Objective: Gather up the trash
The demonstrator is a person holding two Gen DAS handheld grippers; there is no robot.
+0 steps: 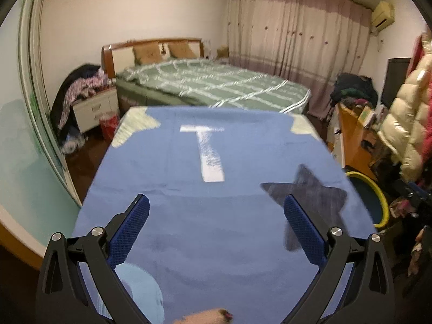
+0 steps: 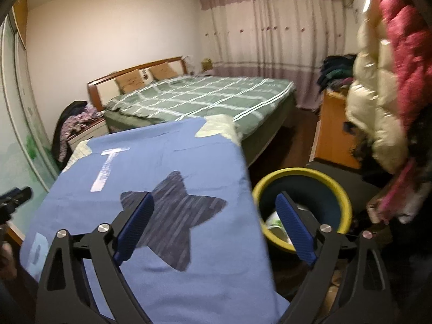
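Observation:
A yellow-rimmed trash bin stands on the floor right of the table, with pale trash inside; its rim also shows in the left wrist view. The table wears a blue cloth with a white T mark and a dark star patch. My left gripper is open and empty above the cloth. My right gripper is open and empty, over the table's right edge and the bin. A pale blue patch and a small tan object lie at the cloth's near edge.
A bed with a green checked cover lies behind the table. A white nightstand piled with clothes stands at its left. An orange cabinet and hanging coats crowd the right. Curtains cover the far wall.

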